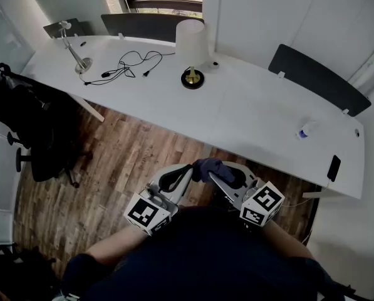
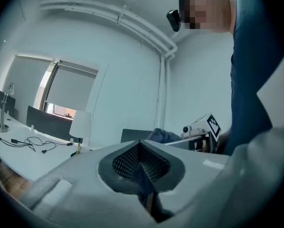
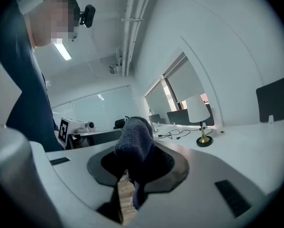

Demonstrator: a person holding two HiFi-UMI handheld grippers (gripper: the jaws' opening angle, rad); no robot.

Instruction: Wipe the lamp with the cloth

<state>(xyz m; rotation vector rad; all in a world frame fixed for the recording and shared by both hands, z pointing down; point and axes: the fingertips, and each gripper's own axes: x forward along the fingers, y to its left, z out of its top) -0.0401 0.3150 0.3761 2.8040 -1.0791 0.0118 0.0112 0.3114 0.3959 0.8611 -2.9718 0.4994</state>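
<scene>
Right gripper clamped on dark blue knitted cloth, near my waist. Left gripper jaws together, empty. White-shaded brass-stemmed table lamp stands well apart on white desk. I judge: cloth in hand, wiping not begun, approach plus wipe left.

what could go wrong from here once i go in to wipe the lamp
1. The lamp stands tall on a small round base, so a sideways push on the shade could tip it. The left hand-held gripper is shut and empty, so it might steady the base.
2. The cloth bunches out past the jaws of the right hand-held gripper; it may slip out under rubbing.
3. The loose cable lies near the lamp and could snag.
</scene>
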